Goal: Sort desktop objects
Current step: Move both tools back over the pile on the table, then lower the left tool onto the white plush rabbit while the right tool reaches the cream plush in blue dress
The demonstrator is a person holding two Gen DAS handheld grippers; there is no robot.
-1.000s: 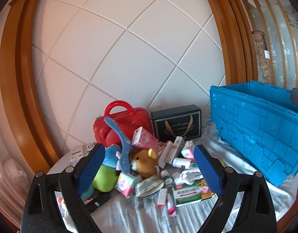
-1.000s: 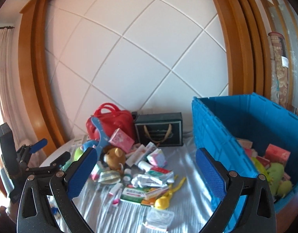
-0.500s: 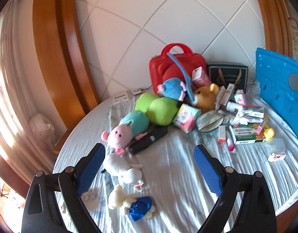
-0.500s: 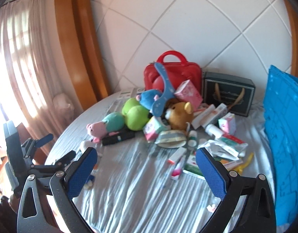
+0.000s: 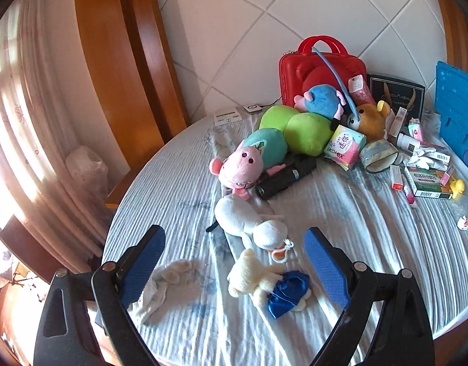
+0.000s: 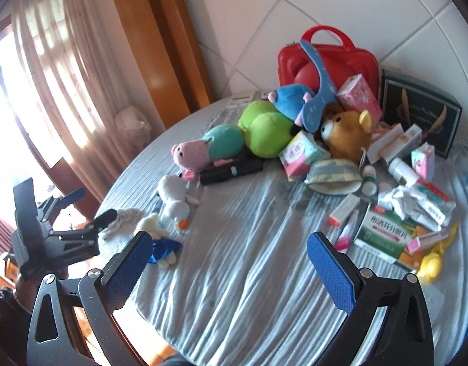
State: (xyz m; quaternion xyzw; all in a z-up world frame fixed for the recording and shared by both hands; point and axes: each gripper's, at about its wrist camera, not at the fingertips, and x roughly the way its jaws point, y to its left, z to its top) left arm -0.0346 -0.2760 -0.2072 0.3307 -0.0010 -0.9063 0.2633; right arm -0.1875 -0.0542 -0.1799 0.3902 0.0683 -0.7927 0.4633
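Observation:
A round table (image 5: 340,213) in a striped grey cloth bears a pile of toys and boxes. My left gripper (image 5: 234,262) is open and empty, low over the near left of the table; a small cream bear in blue (image 5: 264,277) lies between its fingers, untouched. A white plush duck (image 5: 249,219) lies just beyond, then a pink pig plush (image 5: 237,167). My right gripper (image 6: 230,271) is open and empty above bare cloth. The left gripper also shows in the right wrist view (image 6: 90,207), beside the cream bear (image 6: 154,231).
A green caterpillar plush (image 5: 298,128), brown bear (image 5: 371,119), red case (image 5: 322,70), black tube (image 5: 285,177), dark gift box (image 6: 420,116) and several medicine boxes (image 6: 386,231) crowd the far right. A blue crate (image 5: 456,106) stands at the right edge. Curtains and a wooden frame lie left.
Both grippers swung left and down, away from the blue crate. The left one came low over the near left of the table, bringing the cream bear between its open fingers.

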